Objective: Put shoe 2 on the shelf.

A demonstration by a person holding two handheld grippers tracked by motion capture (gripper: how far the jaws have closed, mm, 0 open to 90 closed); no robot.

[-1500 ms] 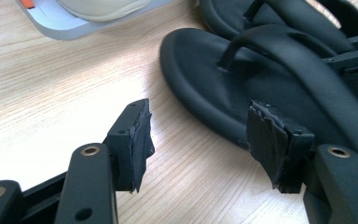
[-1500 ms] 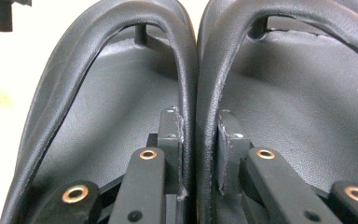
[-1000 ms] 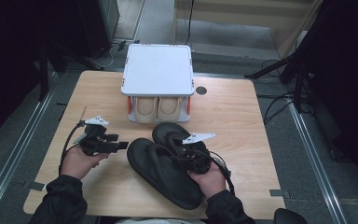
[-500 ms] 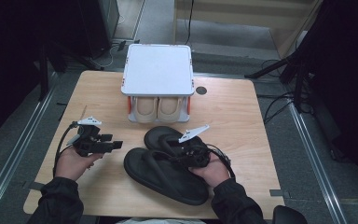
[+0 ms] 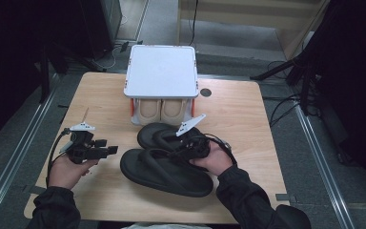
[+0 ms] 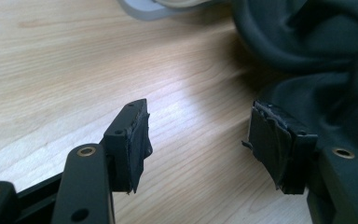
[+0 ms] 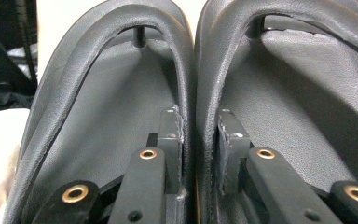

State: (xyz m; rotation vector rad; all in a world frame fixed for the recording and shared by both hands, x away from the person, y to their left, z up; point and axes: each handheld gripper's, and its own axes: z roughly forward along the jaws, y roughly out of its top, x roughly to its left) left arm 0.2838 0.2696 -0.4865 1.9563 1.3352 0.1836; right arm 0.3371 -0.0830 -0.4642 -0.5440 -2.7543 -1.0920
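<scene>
**Two black sandals pinched together**

Two black sandals (image 5: 169,160) lie in the lower middle of the high view, soft, dark and smooth, each with a thick strap. The right gripper (image 5: 187,149) holds them. The right gripper view shows what the high view cannot: each jaw sits inside one sandal (image 7: 121,121), and the two inner straps are squeezed between them. The left gripper (image 5: 106,151), at the lower left, has its jaws wide apart with only bare table (image 6: 74,60) between them. A white box (image 5: 161,71) sits at the top middle.
</scene>
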